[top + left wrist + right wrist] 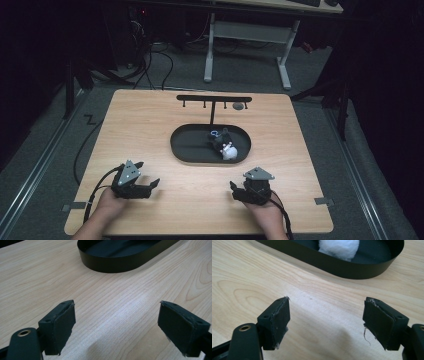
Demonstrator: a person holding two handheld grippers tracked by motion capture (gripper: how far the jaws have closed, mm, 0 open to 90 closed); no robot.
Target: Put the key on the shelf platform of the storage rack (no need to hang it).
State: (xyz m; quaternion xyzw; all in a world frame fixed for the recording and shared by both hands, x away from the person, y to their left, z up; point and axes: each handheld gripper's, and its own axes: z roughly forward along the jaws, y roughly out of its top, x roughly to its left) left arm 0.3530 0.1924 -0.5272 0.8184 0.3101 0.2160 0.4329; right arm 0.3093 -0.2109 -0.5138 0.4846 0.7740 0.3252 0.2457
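**Both grippers idle, jaws spread, tray ahead**

Left gripper sits near table's 7 o'clock edge, held in the person's left hand, forearm entering from bottom-left. Jaws spread wide, nothing btwn them; left gripper view shows bare wood btwn the two black pads. Gripper points toward approx 2 o'clock, grey plate on top tilted.

Right gripper near 5 o'clock edge, held in right hand, cable trailing off the bottom. Jaws likewise apart, empty; right gripper view shows pads w/ frayed edges and only wood in the gap. Points roughly to 10–11 o'clock.

Black oval tray lies at table centre, at 12–1 o'clock from left gripper, 11 o'clock from right, apart from both. Inside its right half: white fluffy ball touching a small dark item, can't tell what; small bluish ring just beyond. In right gripper view the ball sits behind tray wall.

Black T-shaped rack w/ hooks stands at 12 o'clock behind tray.
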